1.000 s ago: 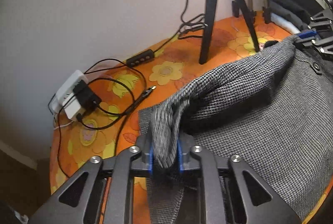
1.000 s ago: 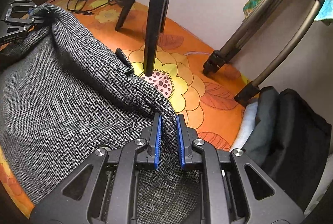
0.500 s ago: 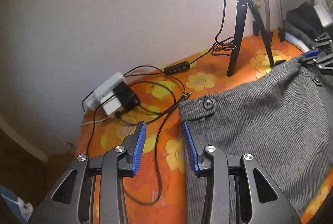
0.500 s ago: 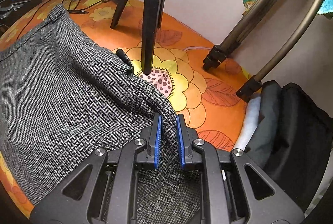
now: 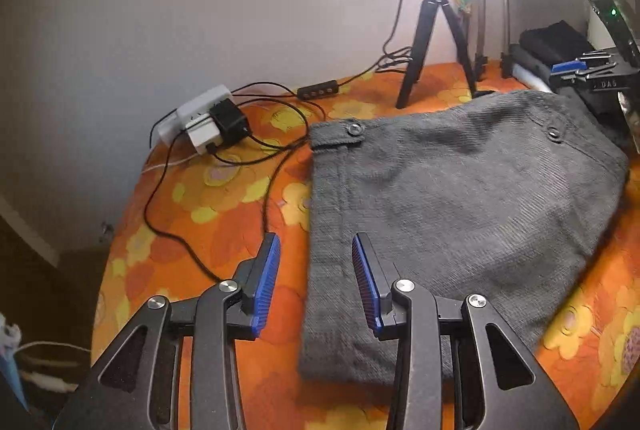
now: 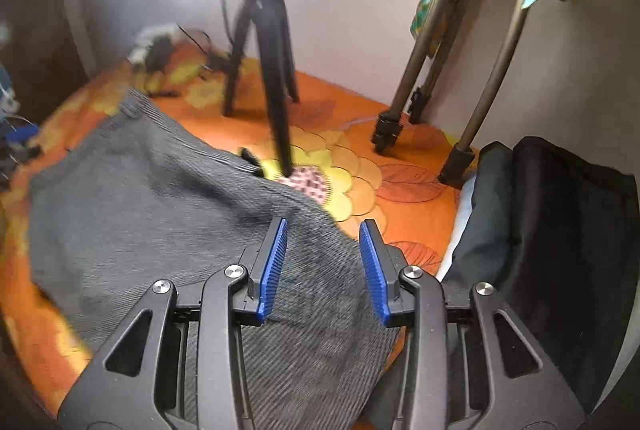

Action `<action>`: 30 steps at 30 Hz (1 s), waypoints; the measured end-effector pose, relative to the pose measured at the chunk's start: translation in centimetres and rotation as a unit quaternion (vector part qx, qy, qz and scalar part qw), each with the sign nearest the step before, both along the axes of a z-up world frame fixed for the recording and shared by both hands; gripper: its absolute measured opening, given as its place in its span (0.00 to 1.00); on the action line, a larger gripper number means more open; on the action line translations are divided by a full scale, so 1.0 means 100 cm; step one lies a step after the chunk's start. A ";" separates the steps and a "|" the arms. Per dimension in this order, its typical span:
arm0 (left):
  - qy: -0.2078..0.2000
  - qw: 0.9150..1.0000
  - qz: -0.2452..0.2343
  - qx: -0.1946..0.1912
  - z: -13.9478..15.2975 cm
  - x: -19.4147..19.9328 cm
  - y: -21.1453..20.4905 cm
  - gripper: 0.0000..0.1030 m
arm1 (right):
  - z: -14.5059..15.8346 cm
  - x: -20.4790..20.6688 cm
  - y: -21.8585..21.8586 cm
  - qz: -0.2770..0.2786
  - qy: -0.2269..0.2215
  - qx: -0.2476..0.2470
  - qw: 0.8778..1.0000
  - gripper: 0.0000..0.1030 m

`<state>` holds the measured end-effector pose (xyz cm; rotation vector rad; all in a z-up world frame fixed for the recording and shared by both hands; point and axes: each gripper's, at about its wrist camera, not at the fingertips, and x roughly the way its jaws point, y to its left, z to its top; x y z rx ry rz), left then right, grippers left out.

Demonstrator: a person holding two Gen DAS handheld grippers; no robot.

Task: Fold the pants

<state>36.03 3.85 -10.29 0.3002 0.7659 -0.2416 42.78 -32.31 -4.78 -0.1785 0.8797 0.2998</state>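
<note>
The grey houndstooth pants lie folded on the orange flowered cover, with the buttoned waistband at the far side. My left gripper hovers open over the pants' left edge, and nothing is pinched between its blue pads. In the right wrist view the pants spread to the left. My right gripper is above their right corner. Its jaws are opening; the cloth lies below them and the pads do not press on it. The right gripper also shows at the far right of the left wrist view.
A black tripod stands behind the pants. A white power strip with a black charger and trailing cables lies at the left. Metal stand legs and a stack of dark folded clothes crowd the right side.
Both grippers have let go of the pants, the left one first. The raised fold has dropped flat. The left gripper drew back over the left edge, and the right gripper rose a little.
</note>
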 end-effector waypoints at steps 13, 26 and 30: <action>0.070 0.978 0.097 -0.170 -0.010 -0.045 0.057 0.45 | 0.025 -0.090 0.060 0.099 0.004 0.053 0.994 0.39; 0.098 0.958 0.122 -0.239 -0.020 -0.063 0.064 0.45 | 0.021 -0.137 0.134 0.166 0.021 0.020 0.986 0.40; 0.085 0.960 0.115 -0.242 -0.013 -0.069 0.050 0.46 | 0.023 -0.152 0.121 0.134 0.025 0.026 0.990 0.54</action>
